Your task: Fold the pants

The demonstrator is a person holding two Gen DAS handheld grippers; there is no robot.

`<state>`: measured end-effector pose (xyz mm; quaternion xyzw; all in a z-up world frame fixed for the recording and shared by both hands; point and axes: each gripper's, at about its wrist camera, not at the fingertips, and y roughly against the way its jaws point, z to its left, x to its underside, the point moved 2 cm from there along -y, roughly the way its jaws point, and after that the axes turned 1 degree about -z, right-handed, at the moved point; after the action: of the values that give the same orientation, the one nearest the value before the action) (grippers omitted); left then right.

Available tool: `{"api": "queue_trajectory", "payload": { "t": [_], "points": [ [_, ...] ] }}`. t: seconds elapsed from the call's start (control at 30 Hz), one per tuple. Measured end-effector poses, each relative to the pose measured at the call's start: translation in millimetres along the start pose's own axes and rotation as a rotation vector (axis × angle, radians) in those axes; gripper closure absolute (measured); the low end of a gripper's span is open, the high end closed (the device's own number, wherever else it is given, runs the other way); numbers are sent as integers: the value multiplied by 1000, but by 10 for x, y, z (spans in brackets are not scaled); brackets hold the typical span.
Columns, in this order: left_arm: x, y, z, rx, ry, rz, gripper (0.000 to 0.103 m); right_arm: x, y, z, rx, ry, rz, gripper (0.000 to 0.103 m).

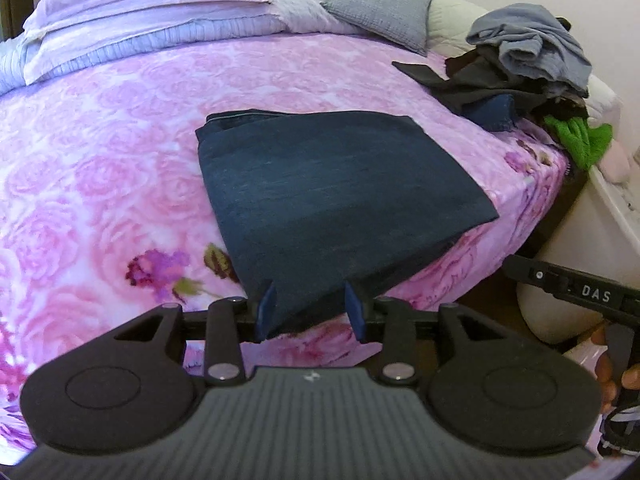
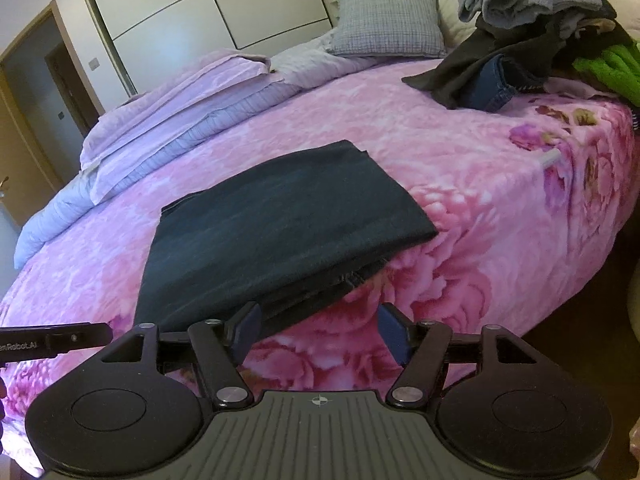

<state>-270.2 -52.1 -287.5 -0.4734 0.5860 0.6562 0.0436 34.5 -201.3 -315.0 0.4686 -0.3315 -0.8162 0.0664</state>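
Dark blue pants [image 1: 328, 184] lie folded into a flat rectangle on the pink floral blanket [image 1: 100, 168]. My left gripper [image 1: 310, 310] hovers at their near corner. That corner shows in the gap between the blue pads [image 1: 266, 310], and the cloth lies flat and unpinched. In the right wrist view the pants [image 2: 280, 220] sit just ahead and to the left of my right gripper [image 2: 316, 332]. Its jaws stand wide apart over bare blanket, the left pad [image 2: 246, 330] beside the pants' near edge. Part of each gripper shows at the edge of the other's view.
A pile of loose clothes [image 1: 520, 64] [image 2: 540, 20], grey, black, blue and green, sits at the bed's far right corner. Folded lilac bedding [image 1: 140, 24] and a grey pillow [image 1: 380, 4] line the far side. The bed's edge drops off to the right. Wardrobe doors [image 2: 200, 12] stand behind.
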Motion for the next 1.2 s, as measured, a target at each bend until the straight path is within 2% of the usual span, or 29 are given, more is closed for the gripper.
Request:
{"api": "queue_trajectory", "payload": {
  "t": [0.23, 0.4, 0.5, 0.63, 0.7, 0.77, 0.87, 1.07, 1.2],
  "points": [
    [25, 181, -31, 6, -23, -38, 69, -2, 128, 0, -8, 3, -34, 41],
    [1, 133, 238, 3, 15, -46, 69, -122, -24, -242, -4, -28, -37, 41],
    [-86, -73, 511, 38, 64, -40, 58, -317, -223, -521, -24, -79, -43, 40],
    [-276, -576, 874, 117, 160, -20, 57, -682, -656, -916, -125, -152, -64, 37],
    [-365, -845, 1030, 158, 220, 8, 57, -843, -928, -1074, -173, -186, -43, 34],
    [-440, -1070, 1155, 197, 276, 43, 57, -995, -1286, -1230, -235, -223, 39, 34],
    [-504, -1239, 1265, 212, 326, 86, 52, -1177, -1725, -1318, -316, -231, 185, 34],
    [-482, -1406, 1410, 275, 458, 141, 51, -1497, -2112, -1442, -439, -219, 385, 34],
    [-545, -1533, 1431, 336, 516, 132, 51, -1553, -2331, -1400, -490, -228, 497, 37]
  ]
}}
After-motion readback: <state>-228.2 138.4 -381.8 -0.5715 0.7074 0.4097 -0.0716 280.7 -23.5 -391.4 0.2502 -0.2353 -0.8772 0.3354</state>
